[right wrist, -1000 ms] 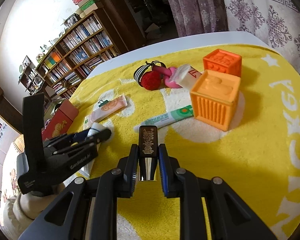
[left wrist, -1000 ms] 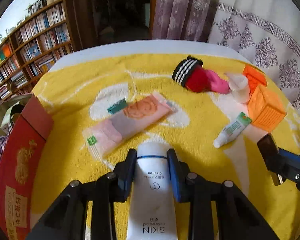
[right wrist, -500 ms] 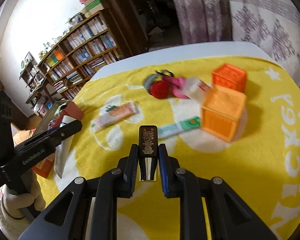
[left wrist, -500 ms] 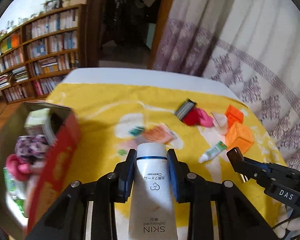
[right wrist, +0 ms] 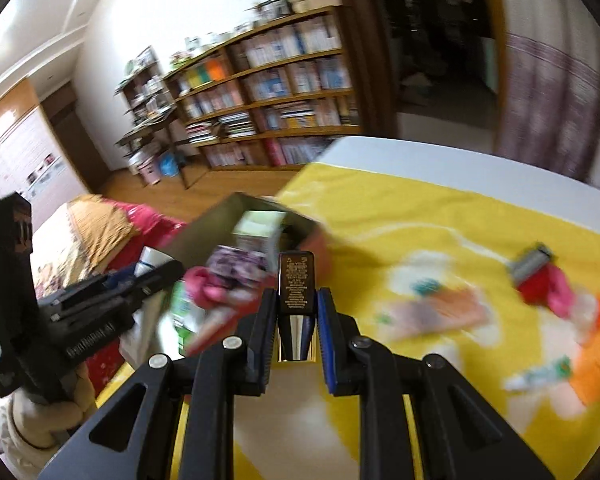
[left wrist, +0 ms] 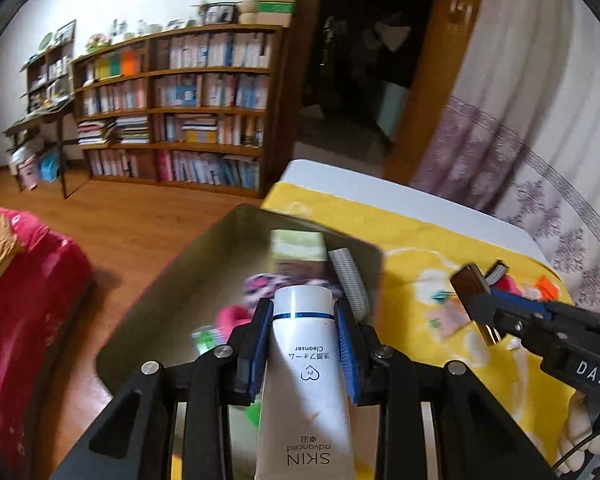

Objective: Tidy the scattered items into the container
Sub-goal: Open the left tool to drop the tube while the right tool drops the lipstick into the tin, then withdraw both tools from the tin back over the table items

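My left gripper (left wrist: pixel 303 334) is shut on a white cleanser tube (left wrist: pixel 305 376) and holds it above the open red box (left wrist: pixel 172 292), which holds several items. My right gripper (right wrist: pixel 297 320) is shut on a small dark bottle with a gold base (right wrist: pixel 297 292), close to the box (right wrist: pixel 220 220) at the table's left edge. The right gripper with the bottle shows in the left wrist view (left wrist: pixel 476 300), and the left gripper shows in the right wrist view (right wrist: pixel 152 276). A pink sachet (right wrist: pixel 436 312), a red and pink toy (right wrist: pixel 540 288), orange cubes (right wrist: pixel 596 356) and a small green tube (right wrist: pixel 540 374) lie on the yellow towel (right wrist: pixel 420 232).
The box sits at the left edge of the towel-covered table (left wrist: pixel 380 184). Beyond the edge are a wooden floor (left wrist: pixel 140 216), a red-covered bed (left wrist: pixel 28 300) and bookshelves (left wrist: pixel 180 120). A patterned curtain (left wrist: pixel 540 184) hangs behind the table on the right.
Both grippers have swung left from the middle of the towel toward the box. The left one now holds the tube over the open box. Both grips are unchanged.
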Demonstrator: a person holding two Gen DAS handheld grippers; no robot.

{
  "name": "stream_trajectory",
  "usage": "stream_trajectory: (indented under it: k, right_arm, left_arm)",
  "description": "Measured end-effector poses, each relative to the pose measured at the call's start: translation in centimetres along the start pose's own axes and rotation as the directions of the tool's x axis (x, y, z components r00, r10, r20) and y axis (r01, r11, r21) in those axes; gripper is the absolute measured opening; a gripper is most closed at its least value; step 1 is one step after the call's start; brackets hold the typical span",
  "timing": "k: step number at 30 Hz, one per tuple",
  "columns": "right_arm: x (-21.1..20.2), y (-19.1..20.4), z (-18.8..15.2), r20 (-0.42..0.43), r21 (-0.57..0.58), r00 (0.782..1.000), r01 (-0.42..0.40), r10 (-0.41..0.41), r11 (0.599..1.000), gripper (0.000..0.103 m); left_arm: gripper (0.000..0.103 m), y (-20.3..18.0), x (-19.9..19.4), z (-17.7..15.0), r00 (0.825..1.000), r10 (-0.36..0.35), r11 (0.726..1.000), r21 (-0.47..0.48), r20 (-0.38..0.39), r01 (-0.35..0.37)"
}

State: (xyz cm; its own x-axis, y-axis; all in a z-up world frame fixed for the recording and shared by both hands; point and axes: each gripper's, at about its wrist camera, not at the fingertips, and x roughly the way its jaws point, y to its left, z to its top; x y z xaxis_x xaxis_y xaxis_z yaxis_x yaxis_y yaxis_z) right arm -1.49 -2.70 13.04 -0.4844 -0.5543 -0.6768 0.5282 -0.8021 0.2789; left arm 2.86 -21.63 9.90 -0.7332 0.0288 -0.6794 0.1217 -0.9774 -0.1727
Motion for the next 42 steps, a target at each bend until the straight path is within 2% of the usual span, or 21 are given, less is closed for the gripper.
stream_trajectory:
  k: [7,9,10,13,24,30,35,39,42]
  right_arm:
    - [4.1,3.5,1.7,-0.027,-0.04,0.998,-0.064,0.063,0.997,0.022]
    - [4.8,3.6,1.9,-0.028,-0.036,0.998,-0.06,0.059,0.998,0.023]
    - [5.0,3.4,1.8,-0.028,-0.036,0.997,-0.067,0.066,0.997,0.027]
    - [4.7,3.0,1.6,-0.021,-0.038,0.997,-0.076,0.075,0.996,0.042]
    - [2.8,-0.8,-0.3,-0.017,0.026,0.999,-0.045,0.046,0.999,0.043]
    - [0.9,-3.5,-2.4,-0.021,0.033,0.999,0.029,-0.028,0.999,0.043]
    - [-2.0,-7.8,-4.4,-0.018,0.109,0.996,0.092,-0.09,0.99,0.043]
    - [-5.2,-11.9,-6.4,-0.008,0.178,0.984,0.179,-0.18,0.968,0.043]
    - [-8.0,-15.1,-7.8,0.003,0.24,0.964,0.259,-0.267,0.936,0.043]
  left_arm:
    - [0.035,3.3,0.1,-0.5,1.0,0.025,0.997,-0.07,0.007,-0.025]
    - [0.072,3.8,0.3,-0.7,1.0,0.019,0.996,-0.088,0.012,-0.018]
    - [0.077,3.8,0.2,-0.8,0.999,0.03,0.996,-0.09,0.026,-0.028]
    - [0.077,3.8,0.3,-0.8,0.999,0.028,0.995,-0.093,0.026,-0.025]
    - [0.077,2.0,1.0,-0.8,1.0,0.018,0.995,-0.096,0.013,-0.016]
    - [0.077,-1.1,0.8,-0.7,1.0,-0.001,0.999,-0.049,0.016,0.002]
    - [0.077,-5.0,1.1,-0.5,0.999,-0.046,0.999,0.01,0.011,0.046]
    - [0.077,-8.4,1.9,-0.6,0.996,-0.092,0.994,0.057,-0.013,0.092]
    - [0.077,-11.1,2.7,-1.0,0.992,-0.122,0.988,0.091,-0.039,0.125]
